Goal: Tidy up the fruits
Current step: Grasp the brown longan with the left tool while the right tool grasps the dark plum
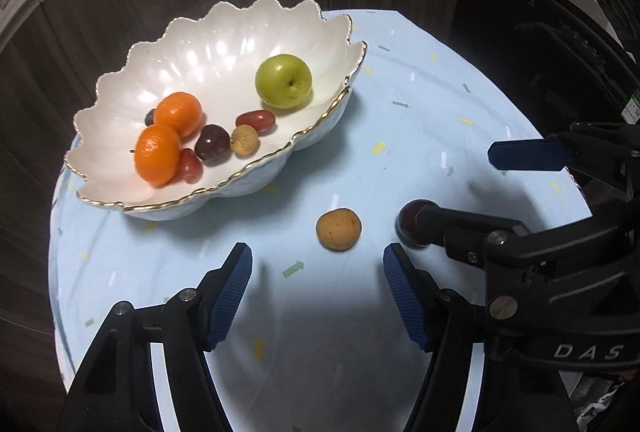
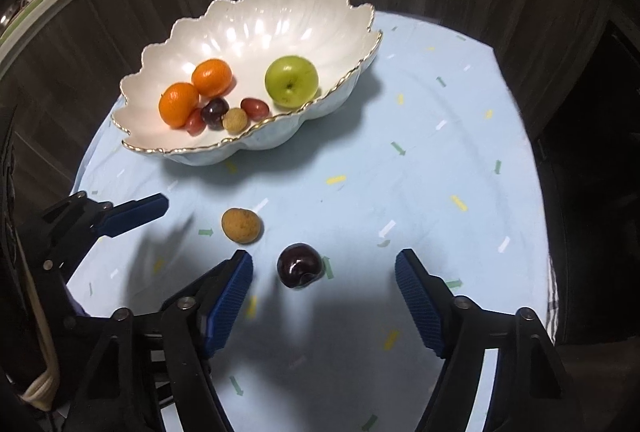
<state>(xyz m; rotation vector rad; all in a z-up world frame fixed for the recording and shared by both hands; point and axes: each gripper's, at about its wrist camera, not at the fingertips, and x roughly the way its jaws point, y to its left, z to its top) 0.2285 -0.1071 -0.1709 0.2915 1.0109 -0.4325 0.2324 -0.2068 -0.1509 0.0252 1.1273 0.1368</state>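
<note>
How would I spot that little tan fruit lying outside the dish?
Find the white scalloped bowl on the pale blue tablecloth. On the bare cloth in front of it lie two loose fruits. Yours is the tan, speckled fruit; its neighbour is a glossy dark plum.

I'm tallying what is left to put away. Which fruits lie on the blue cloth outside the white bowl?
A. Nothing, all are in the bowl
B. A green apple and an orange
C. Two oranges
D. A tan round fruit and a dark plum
D: the tan round fruit and the dark plum sit on the blue cloth, apart from the white bowl.
</note>
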